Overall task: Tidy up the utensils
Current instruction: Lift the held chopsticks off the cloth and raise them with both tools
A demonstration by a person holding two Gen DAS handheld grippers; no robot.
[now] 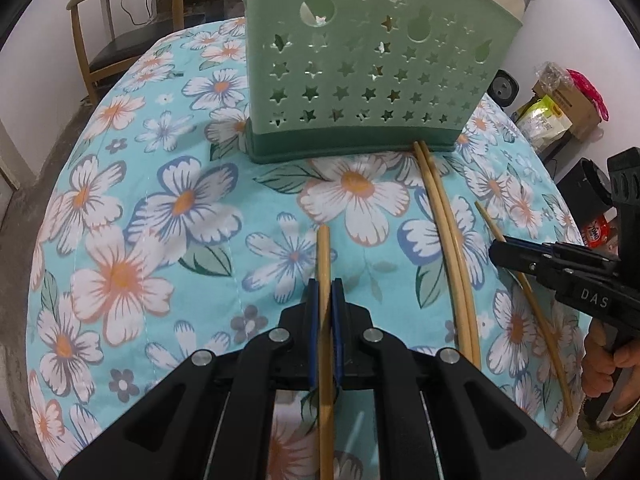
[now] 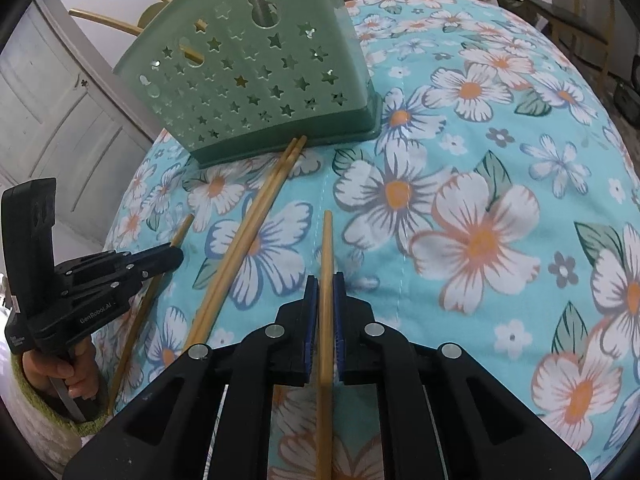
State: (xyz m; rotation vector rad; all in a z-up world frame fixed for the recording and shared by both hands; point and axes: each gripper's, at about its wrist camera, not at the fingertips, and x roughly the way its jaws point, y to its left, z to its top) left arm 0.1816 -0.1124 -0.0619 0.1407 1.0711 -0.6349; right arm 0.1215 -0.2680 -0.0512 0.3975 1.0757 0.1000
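While the pale green plastic utensil holder (image 1: 360,80) with star-shaped cut-outs and a darker green base stands upright toward the far side of the desk, 4 thin bamboo chopsticks lie short of it. The loose pair of chopsticks (image 1: 444,216) rests side by side on the cloth, its far ends touching the holder's base.

The left chopstick (image 1: 324,256) runs lengthwise through the left gripper (image 1: 325,292), whose blue-padded fingers (image 1: 314,320) are clamped on it. The right chopstick (image 2: 327,248) sits the same way in the right gripper (image 2: 326,288). Its fingers (image 2: 310,320) stand close on both sides, but I cannot tell whether the pads press on it.

Gripping each stick along its length, with the tip pointing at the holder, probably makes it easy to lift and drop in end first. A few wooden sticks seem to stand in the holder already.

The desk is round and covered by a turquoise cloth printed with white and orange flowers (image 1: 160,200), so the sticks may sink slightly into the soft fabric. Beyond it are a wooden chair (image 1: 100,20), a white panelled door (image 2: 60,100), and some cardboard boxes and bags (image 1: 568,104) against a pale wall.
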